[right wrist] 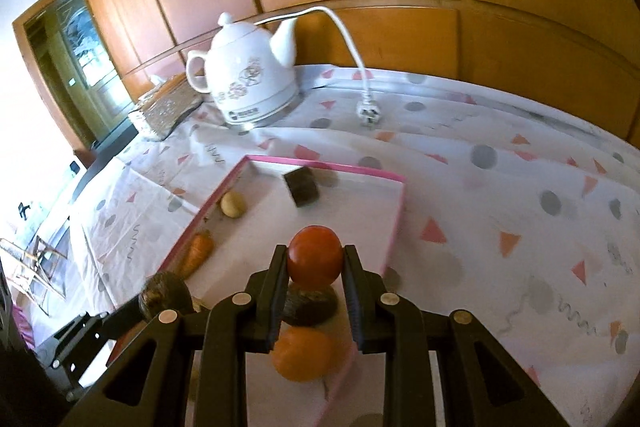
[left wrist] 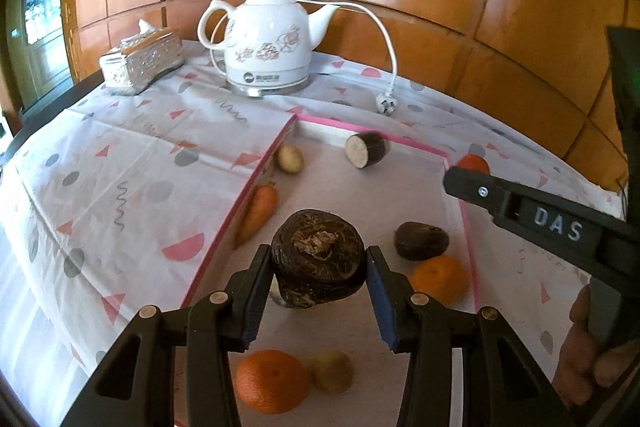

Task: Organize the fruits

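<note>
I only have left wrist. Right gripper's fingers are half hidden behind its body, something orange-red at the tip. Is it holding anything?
Observer: Yes. In the right wrist view the right gripper is shut on a red tomato, lifted above the pink-rimmed tray.
Operator: What's directly under it?
Observer: A dark round vegetable and below that an orange, both lying in the tray near its right rim.
Operator: Does the right view see my left gripper's load?
Observer: Partly. The dark rooty tuber shows at lower left in the left gripper, the fingers mostly cut off by the right gripper's body.
</note>
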The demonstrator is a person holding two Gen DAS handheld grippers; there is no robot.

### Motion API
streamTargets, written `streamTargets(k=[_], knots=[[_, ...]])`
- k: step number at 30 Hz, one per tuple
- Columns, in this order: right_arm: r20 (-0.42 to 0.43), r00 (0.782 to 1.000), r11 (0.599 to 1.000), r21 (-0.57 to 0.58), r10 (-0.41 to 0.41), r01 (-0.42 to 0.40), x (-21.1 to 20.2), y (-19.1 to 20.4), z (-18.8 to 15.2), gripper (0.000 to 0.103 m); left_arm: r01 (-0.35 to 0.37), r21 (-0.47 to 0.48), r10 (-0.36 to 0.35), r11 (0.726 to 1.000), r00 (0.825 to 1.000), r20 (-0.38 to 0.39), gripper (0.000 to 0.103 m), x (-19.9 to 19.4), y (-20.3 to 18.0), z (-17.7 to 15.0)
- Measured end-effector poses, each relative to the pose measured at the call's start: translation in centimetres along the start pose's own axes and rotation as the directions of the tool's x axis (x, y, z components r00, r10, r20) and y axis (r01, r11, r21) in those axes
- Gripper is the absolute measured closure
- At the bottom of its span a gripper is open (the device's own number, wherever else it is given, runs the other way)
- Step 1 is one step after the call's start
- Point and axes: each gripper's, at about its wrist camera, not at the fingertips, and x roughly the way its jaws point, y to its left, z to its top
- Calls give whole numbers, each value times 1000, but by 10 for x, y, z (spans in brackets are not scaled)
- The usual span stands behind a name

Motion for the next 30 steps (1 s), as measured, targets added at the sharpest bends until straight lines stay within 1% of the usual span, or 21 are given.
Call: streamTargets(k=[9, 11, 15, 19, 26, 28, 30], knots=[[-44, 998, 999, -24, 41, -42, 20, 20, 5, 76, -12, -26, 12, 1000, 1000, -12, 55, 2, 9, -2], [-55, 998, 999, -18, 43, -44, 24, 21, 5, 76, -22, -28, 22, 999, 1000, -1, 55, 1, 11, -2], [-60, 997, 999, -13, 45, -46, 26, 23, 3, 76, -21, -31, 21, 999, 1000, 5, 53, -1, 12, -1], [-56, 998, 999, -10, 43, -43, 24, 23, 1, 76, -22, -29, 22, 999, 1000, 8, 52, -2, 11, -2], [-35, 999, 1000, -7, 30, -31, 13, 22, -5, 76, -29, -31, 30, 999, 999, 21, 49, -7, 12, -2], [-25, 1000, 1000, -9, 19, -19, 9, 22, -7, 73, -32, -30, 33, 999, 999, 25, 47, -9, 11, -3], [-15, 1000, 1000, -10, 3, -4, 5, 21, -10, 72, -34, -28, 35, 999, 999, 30, 46, -11, 11, -3]])
